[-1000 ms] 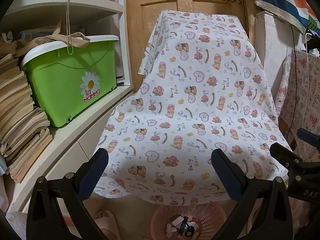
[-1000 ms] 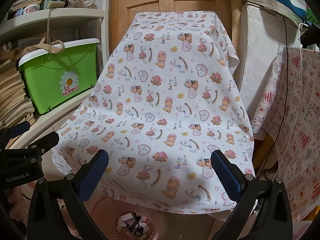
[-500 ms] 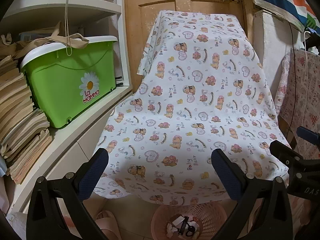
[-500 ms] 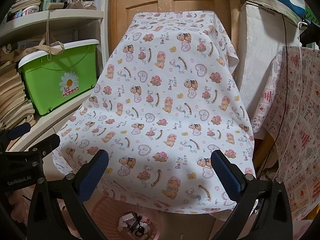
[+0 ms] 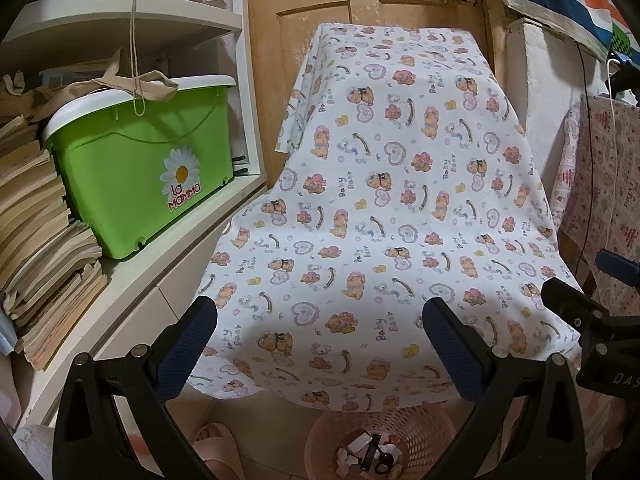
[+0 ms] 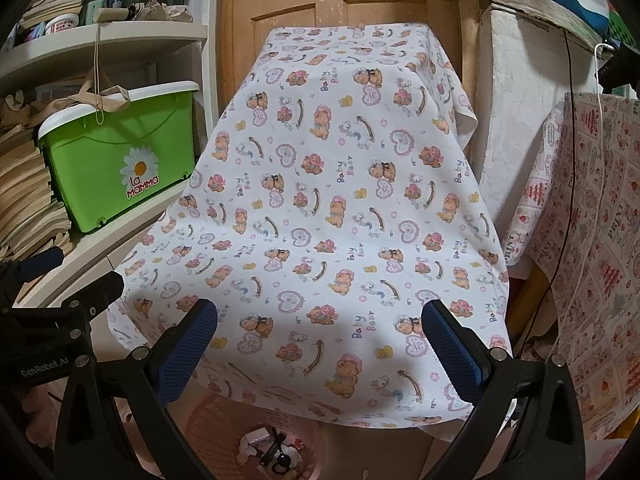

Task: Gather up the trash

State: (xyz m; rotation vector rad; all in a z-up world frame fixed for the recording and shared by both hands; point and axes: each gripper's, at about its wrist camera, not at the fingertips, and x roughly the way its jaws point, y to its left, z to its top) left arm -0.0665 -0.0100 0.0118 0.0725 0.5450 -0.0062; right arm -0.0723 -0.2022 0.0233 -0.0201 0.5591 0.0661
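Left gripper [image 5: 320,344]: jaws standing wide apart, holding nothing, drifting barely at all over the last second. Right gripper [image 6: 320,344]: likewise spread and empty, edging slightly forward. Bear-print cloth [image 5: 392,208]: lying bare ahead of both jaw pairs. Pink basket [image 5: 424,428]: sitting below the jaws, holding scraps of trash [image 5: 372,454] (contents unchanged). Little is changing, so collection looks either finished or paused.
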